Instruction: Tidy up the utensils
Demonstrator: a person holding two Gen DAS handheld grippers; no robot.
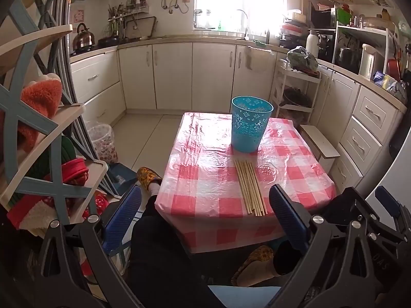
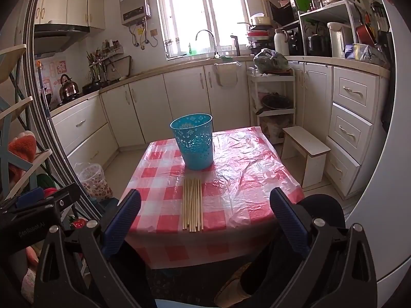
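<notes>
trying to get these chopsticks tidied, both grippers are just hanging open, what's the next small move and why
Probably lower the right gripper onto the near ends of the chopsticks and close on a few. They lie flat in a row on the table, none yet in the blue cup standing just behind them. Both the right and the left gripper are open and empty, short of the table edge.

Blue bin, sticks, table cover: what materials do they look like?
Blue bin: likely moulded plastic, matte, with punched flower cut-outs. Sticks: pale, unfinished bamboo or wood, probably chopsticks. Table cover: thin glossy plastic sheet over red check, wrinkled and glaring.
</notes>
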